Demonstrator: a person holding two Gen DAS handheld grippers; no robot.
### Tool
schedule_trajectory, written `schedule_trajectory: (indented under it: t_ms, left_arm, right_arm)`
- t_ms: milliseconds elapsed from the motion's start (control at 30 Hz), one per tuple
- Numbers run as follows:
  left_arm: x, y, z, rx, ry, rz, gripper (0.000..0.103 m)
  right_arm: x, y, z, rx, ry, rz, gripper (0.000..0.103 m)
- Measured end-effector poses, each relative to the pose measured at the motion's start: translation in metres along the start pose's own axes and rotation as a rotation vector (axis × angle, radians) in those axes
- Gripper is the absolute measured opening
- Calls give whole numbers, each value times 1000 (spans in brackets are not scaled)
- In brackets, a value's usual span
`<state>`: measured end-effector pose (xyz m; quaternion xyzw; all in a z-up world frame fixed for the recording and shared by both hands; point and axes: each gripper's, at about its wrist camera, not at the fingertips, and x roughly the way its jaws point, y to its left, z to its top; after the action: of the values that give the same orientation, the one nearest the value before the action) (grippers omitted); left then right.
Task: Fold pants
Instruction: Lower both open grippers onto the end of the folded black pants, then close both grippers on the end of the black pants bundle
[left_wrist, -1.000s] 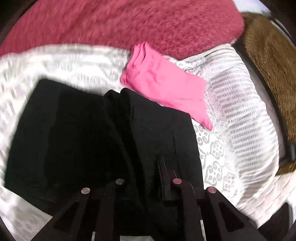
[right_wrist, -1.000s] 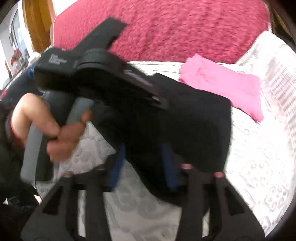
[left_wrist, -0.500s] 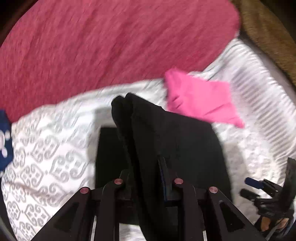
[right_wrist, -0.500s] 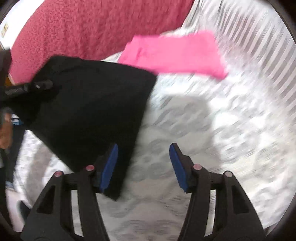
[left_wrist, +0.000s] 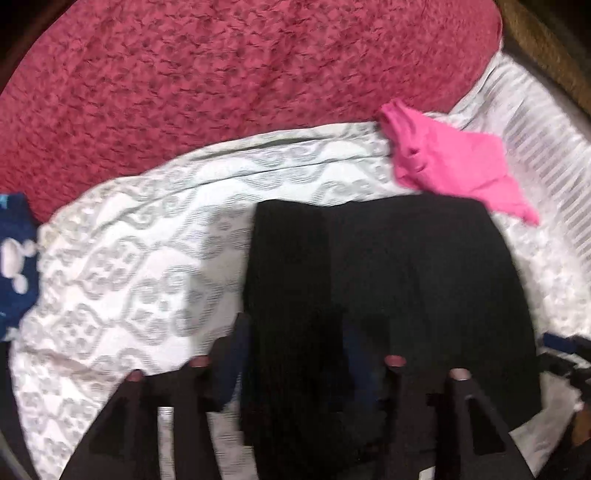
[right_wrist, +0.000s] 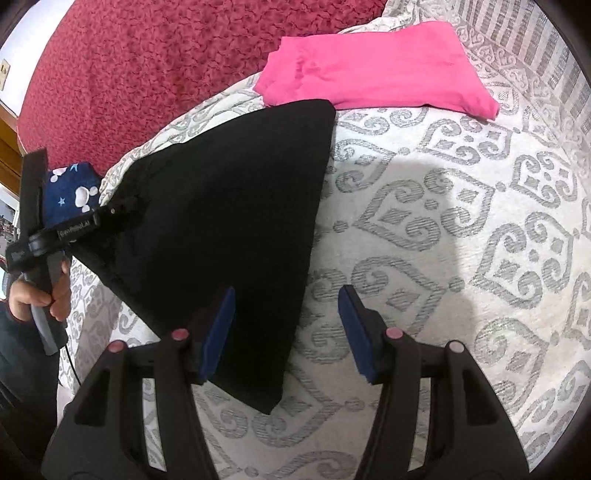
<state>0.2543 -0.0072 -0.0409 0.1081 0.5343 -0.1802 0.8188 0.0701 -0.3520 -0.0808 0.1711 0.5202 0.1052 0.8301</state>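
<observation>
The black pants (left_wrist: 388, 280) lie folded flat on the patterned bed cover (left_wrist: 129, 277). My left gripper (left_wrist: 299, 332) hangs over their near left edge. Its jaws are opening, with that edge between the fingers and no pad pressing on it. In the right wrist view the pants (right_wrist: 229, 206) run from upper right to lower left. My right gripper (right_wrist: 286, 328) stands open above their right edge, its left pad (right_wrist: 218, 328) over the cloth and the other over bare cover. A hand holds the left gripper (right_wrist: 122, 210) at the pants' far left corner.
A folded pink garment (left_wrist: 454, 177) (right_wrist: 373, 74) lies just beyond the pants. A dark red blanket (left_wrist: 221, 92) (right_wrist: 147, 66) fills the back. A navy garment with white prints (left_wrist: 14, 266) (right_wrist: 74, 192) sits at the left. Bare cover (right_wrist: 461, 240) lies right of the pants.
The left gripper was shut on a raised fold of the pants; its jaws have widened and the pants now lie flat. The right gripper has rolled, sunk a little, and stays open.
</observation>
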Motion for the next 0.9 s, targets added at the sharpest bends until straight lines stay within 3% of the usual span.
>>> schedule_trajectory:
  t_ms: [100, 200, 533, 900]
  left_arm:
    - [0, 9, -9, -9, -2, -10, 66]
    - [3, 10, -14, -1, 4, 27, 66]
    - [9, 19, -15, -38, -12, -12, 72]
    - [20, 36, -20, -110, -11, -111, 81]
  right_arm:
    - [4, 0, 0, 3, 14, 8, 59]
    - [7, -1, 2, 16, 24, 10, 59]
    - [14, -1, 9, 45, 46, 22, 59]
    - [24, 0, 19, 81, 61, 22, 62]
